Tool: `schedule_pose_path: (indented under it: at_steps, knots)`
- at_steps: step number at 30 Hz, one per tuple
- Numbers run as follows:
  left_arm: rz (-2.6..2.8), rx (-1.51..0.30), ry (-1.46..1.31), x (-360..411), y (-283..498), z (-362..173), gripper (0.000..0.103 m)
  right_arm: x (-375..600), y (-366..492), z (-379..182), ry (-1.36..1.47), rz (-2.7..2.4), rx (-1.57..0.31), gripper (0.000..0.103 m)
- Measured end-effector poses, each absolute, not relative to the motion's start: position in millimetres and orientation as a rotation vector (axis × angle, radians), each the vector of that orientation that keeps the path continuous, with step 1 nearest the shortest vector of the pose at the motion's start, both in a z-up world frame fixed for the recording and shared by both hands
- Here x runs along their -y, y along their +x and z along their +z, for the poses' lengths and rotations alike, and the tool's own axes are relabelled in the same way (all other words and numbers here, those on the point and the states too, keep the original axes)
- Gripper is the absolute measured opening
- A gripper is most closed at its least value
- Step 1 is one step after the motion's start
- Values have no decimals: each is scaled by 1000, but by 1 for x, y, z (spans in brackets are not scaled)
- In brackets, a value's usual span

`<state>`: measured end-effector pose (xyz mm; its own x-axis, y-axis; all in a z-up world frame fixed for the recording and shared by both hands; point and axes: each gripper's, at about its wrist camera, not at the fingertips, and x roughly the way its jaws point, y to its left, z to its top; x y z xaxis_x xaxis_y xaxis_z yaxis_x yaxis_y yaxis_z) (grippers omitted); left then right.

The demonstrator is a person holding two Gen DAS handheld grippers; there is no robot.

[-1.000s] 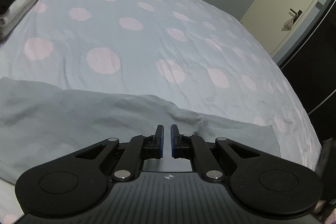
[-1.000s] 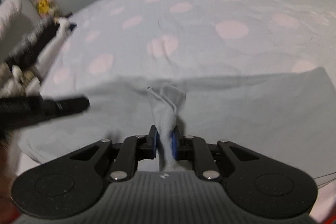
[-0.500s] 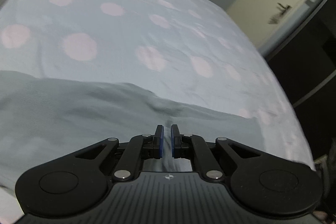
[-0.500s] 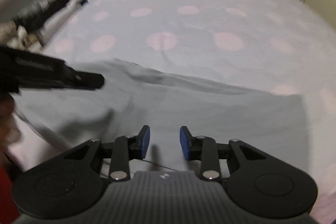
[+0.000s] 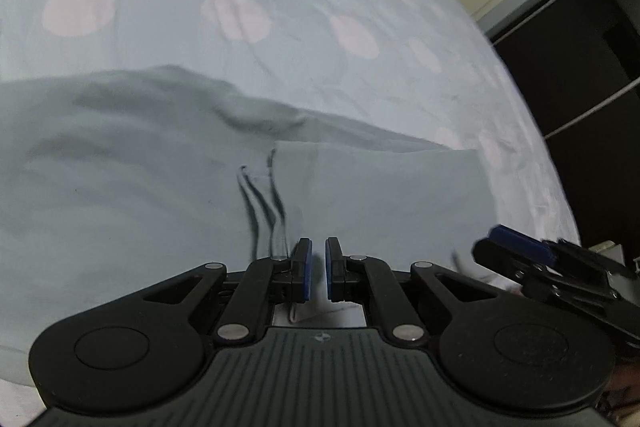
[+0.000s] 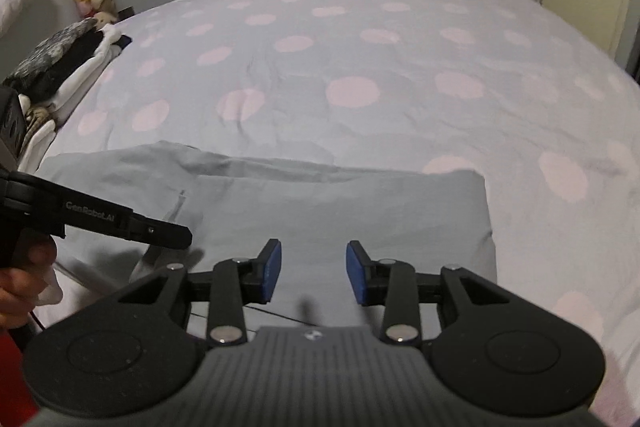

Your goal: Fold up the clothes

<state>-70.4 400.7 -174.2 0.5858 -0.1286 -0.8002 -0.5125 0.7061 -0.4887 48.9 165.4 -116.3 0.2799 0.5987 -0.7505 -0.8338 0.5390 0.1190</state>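
Grey garment [image 6: 340,203], part-folded on the bed [image 6: 360,67]: our right tongs [image 6: 314,273] just opened, empty; left tongs [image 5: 316,269] nearly shut, apparently empty. We'd smooth creases before the next fold.

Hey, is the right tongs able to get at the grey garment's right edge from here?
Probably yes. The right tongs have just been opening, nothing sits between them, and the grey garment lies flat right ahead on the bedspread. The left tongs are off to the other side.
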Motion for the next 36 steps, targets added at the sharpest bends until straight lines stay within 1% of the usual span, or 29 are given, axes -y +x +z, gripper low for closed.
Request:
schedule_pose_path:
  at_steps: [5, 6, 7, 10, 13, 14, 18, 22, 23, 24, 25, 26, 28, 29, 30, 31, 32, 36]
  knots:
    - [332, -932, -777, -404, -78, -172, 7, -170, 50, -123, -302, 968, -847, 40]
    - [352, -925, -764, -405, -81, -170, 12, -172, 49, -124, -306, 970, -844, 40]
    - [364, -921, -763, -406, -82, -170, 14, -172, 48, -124, -313, 972, -841, 41]
    - [349, -911, -821, -413, -85, -174, 15, -173, 45, -124, -333, 970, -834, 43]
    - [323, -880, -822, -412, -85, -170, 15, -172, 43, -124, -345, 967, -819, 43]
    - [321, -880, -813, -411, -82, -169, 17, -171, 43, -124, -346, 967, -817, 43]
    - [352, -937, -777, -408, -74, -177, 18, -171, 43, -124, -344, 965, -816, 44]
    - [331, -944, -739, -402, -68, -177, 18, -171, 42, -124, -348, 978, -813, 44]
    - [321, -943, -727, -399, -67, -176, 16, -171, 41, -124, -351, 986, -817, 44]
    - [315, -942, -707, -396, -65, -175, 4, -171, 40, -123, -355, 1004, -827, 44]
    - [316, -935, -681, -394, -65, -172, 2, -171, 39, -122, -359, 1023, -837, 44]
    - [318, -918, -672, -392, -67, -168, 2, -170, 37, -122, -362, 1045, -847, 44]
    - [300, -859, -687, -392, -72, -158, 2, -167, 28, -119, -362, 1140, -865, 43]
    - [288, -824, -702, -392, -76, -151, 2, -167, 21, -118, -377, 1181, -867, 40]
    - [277, -792, -713, -392, -79, -145, 2, -168, 14, -118, -392, 1221, -870, 36]
    - [265, -764, -726, -392, -83, -139, 2, -169, 7, -119, -408, 1253, -879, 27]
    - [253, -740, -740, -392, -86, -133, 2, -172, 0, -121, -425, 1282, -887, 25]
    - [225, -694, -794, -393, -97, -122, 1, -193, -12, -137, -524, 1206, -929, 25]
